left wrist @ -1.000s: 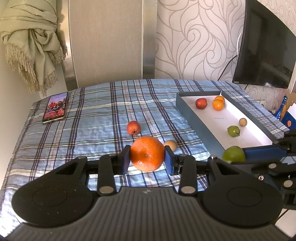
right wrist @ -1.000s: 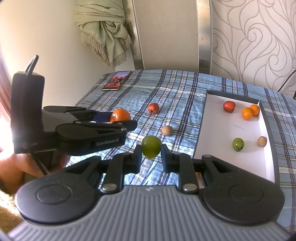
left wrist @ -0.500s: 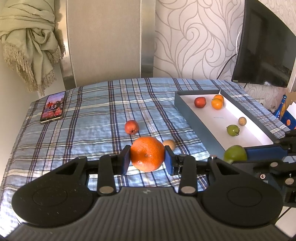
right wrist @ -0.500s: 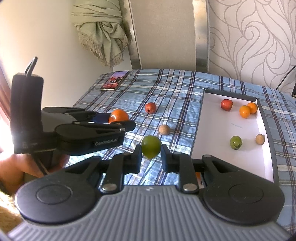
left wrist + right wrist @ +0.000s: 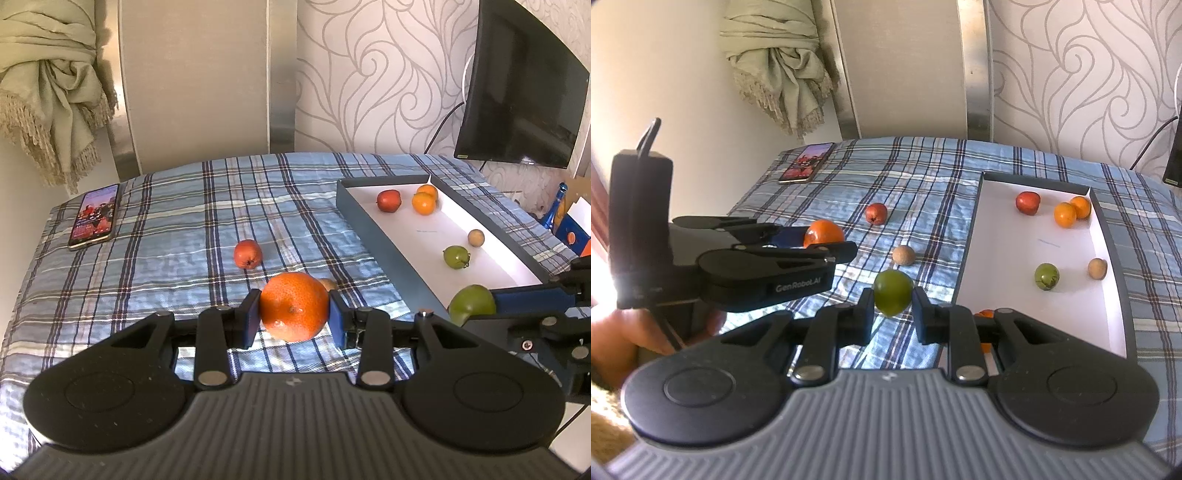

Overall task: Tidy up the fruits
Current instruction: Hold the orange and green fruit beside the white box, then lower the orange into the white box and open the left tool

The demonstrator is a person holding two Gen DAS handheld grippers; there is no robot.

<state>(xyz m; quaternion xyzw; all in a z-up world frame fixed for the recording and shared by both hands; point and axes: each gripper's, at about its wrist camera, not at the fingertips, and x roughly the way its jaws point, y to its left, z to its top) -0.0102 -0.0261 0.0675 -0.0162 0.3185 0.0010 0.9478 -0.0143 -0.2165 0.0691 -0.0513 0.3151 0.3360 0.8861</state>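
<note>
My left gripper is shut on a large orange, held above the plaid cloth; the same orange shows in the right wrist view. My right gripper is shut on a green fruit, also seen at the right as the green fruit. A red fruit and a small brown fruit lie loose on the cloth. The grey box with a white floor holds a red fruit, two small oranges, a green fruit and a brown one.
A phone lies at the far left of the plaid-covered table. A dark screen hangs at the right, a draped cloth at the left wall. A hand holds the left gripper. Something orange shows behind my right finger.
The view from both wrists has drifted a little; the fruits on the cloth and in the box lie as before. Both grips are unchanged.
</note>
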